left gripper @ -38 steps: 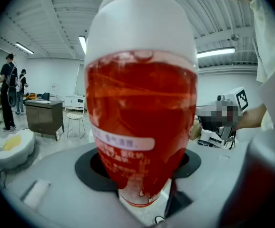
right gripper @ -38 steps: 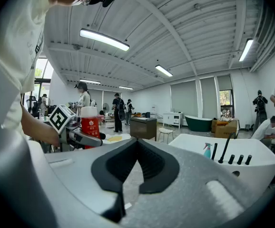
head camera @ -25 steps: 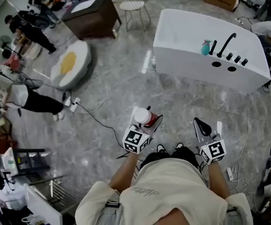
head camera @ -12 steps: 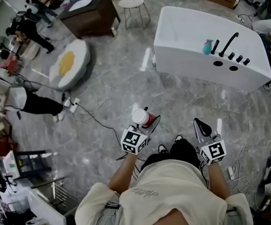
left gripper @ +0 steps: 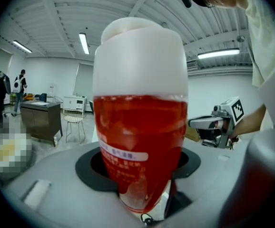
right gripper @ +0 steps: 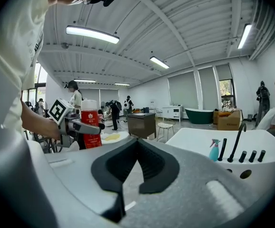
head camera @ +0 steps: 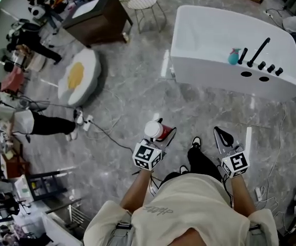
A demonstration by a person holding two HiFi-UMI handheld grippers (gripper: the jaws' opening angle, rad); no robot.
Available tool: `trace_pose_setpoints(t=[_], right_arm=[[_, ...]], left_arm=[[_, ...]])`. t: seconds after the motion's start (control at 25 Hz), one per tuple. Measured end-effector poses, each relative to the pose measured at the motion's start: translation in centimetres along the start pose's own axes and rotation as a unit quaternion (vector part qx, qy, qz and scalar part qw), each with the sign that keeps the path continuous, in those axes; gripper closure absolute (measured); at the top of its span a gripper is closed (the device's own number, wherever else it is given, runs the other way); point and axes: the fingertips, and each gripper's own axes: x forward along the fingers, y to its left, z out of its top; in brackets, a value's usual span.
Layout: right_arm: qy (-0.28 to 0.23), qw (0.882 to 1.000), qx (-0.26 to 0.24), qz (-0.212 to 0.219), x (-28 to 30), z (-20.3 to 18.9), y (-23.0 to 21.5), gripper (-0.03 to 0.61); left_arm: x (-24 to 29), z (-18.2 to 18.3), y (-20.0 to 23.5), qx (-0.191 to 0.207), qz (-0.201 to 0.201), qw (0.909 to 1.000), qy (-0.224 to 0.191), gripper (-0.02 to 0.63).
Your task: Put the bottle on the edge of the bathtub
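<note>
**Bottle carried toward the tub, rim not yet in reach**

Since the earlier frame the bathtub [head camera: 214,78] has drifted rightward in the head view and the person's foot [head camera: 195,143] has swung forward over the grey marble floor [head camera: 127,101]; the person appears to be mid-stride toward it. The white tub stands well apart from both grippers, ahead and to the right, with its flat rim bare on the near side apart from the black faucet [head camera: 260,49] and knobs.

The left gripper [head camera: 161,135] is clamped round the lower body of the bottle [left gripper: 140,141], which stands upright between its jaws, red with a white cap. The right gripper [head camera: 223,136] is clenched on nothing, its pads meeting.

A small teal spray bottle [head camera: 234,57] sits on the rim just beside the faucet.

The step in hand looks like the carry, with placing not yet begun. The next move calls for closing the gap, keeping the bottle upright, then lowering it onto a clear flat stretch of rim away from the fittings before the jaws part.
</note>
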Motion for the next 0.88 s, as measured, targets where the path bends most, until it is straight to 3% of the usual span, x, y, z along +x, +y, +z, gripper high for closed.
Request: trace_pose_setpoints(t=[0.48,0.68,0.88], right_arm=[[-0.003,1.0,-0.008,0.028,10.4,4.0,-10.4,0.577],[-0.004,0.999,-0.011,0.036,14.4,5.6,-12.4,0.577],[0.026,0.999,-0.008,0.041,18.7,4.6,-13.3,0.577]], left_arm=[[9.4,7.7,7.9,-0.011,0.029,0.999,-0.033,0.318],[11.3,7.9,10.6,-0.027,0.036,0.9987,-0.024,0.318],[13.9,6.9,14.1,-0.027,0.021,0.9994,-0.002,0.318]])
